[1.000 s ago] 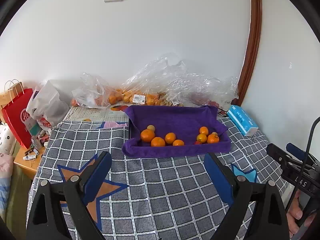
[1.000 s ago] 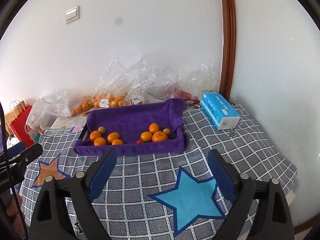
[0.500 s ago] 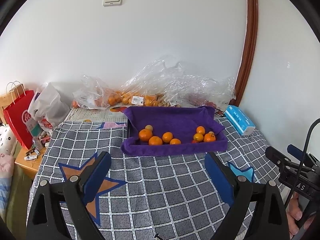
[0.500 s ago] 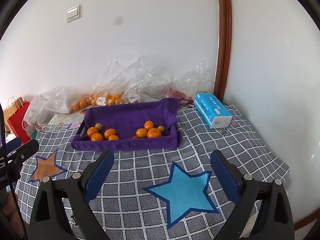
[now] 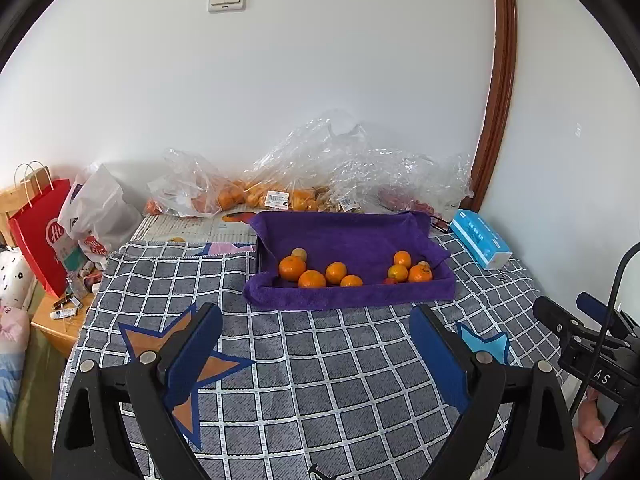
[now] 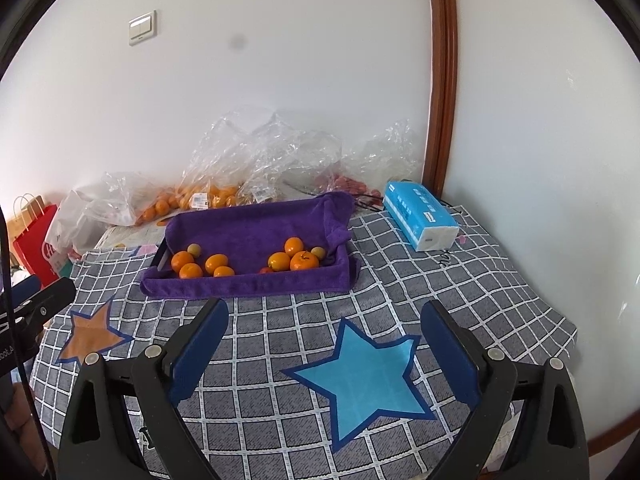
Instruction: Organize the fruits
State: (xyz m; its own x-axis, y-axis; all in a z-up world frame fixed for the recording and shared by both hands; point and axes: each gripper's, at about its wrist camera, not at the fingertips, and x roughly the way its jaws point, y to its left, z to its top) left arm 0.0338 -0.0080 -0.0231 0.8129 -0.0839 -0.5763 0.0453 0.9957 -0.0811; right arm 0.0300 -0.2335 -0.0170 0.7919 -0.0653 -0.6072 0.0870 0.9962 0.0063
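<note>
Both grippers have drawn back from the purple tray (image 5: 348,300), which sits a little farther off than a second ago, toward the far side of the tabletop (image 5: 320,380). The left gripper (image 5: 316,344) and the right gripper (image 6: 324,340) hang above the checked cloth with jaws spread wide and nothing between them.

The fruit lies inside the tray in two clusters. The left group of oranges (image 5: 316,274) holds four orange fruits with a small yellowish one behind them. The right group (image 5: 408,268) holds three orange fruits, a small yellowish one and a tiny red one at the front. Neither cluster has shifted over the last second.

More oranges sit in clear plastic bags (image 5: 248,196) against the wall behind the tray, and a blue tissue pack (image 6: 420,216) lies to the tray's right.

The retreat with empty jaws suggests a pause between picks, or that the sorting is finished.
</note>
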